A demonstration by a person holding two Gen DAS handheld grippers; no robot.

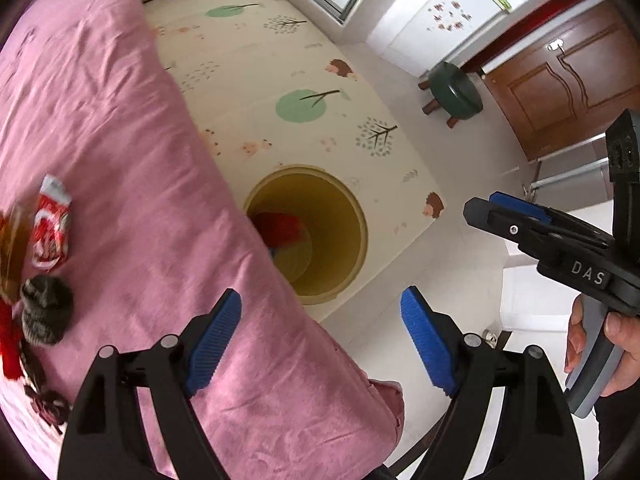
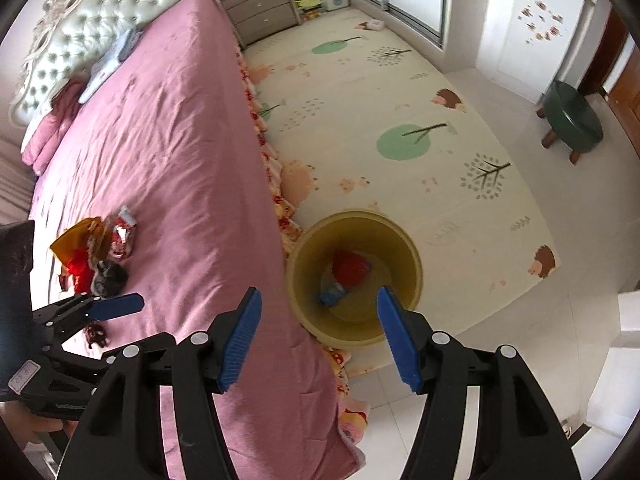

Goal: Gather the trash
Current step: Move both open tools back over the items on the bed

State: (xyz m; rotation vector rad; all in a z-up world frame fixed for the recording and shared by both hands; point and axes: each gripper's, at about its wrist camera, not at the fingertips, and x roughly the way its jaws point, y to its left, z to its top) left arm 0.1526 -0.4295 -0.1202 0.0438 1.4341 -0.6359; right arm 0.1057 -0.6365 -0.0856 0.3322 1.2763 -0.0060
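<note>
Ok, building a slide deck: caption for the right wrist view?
Open right gripper above yellow bin beside pink bed; wrappers remain on the bed.

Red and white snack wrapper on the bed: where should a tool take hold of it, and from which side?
Probably the wrapper's crumpled upper end, coming down from above the bed. It lies flat on the cover, raised only at its creases, and the bin side is free; the dark sock crowds its near end.
</note>
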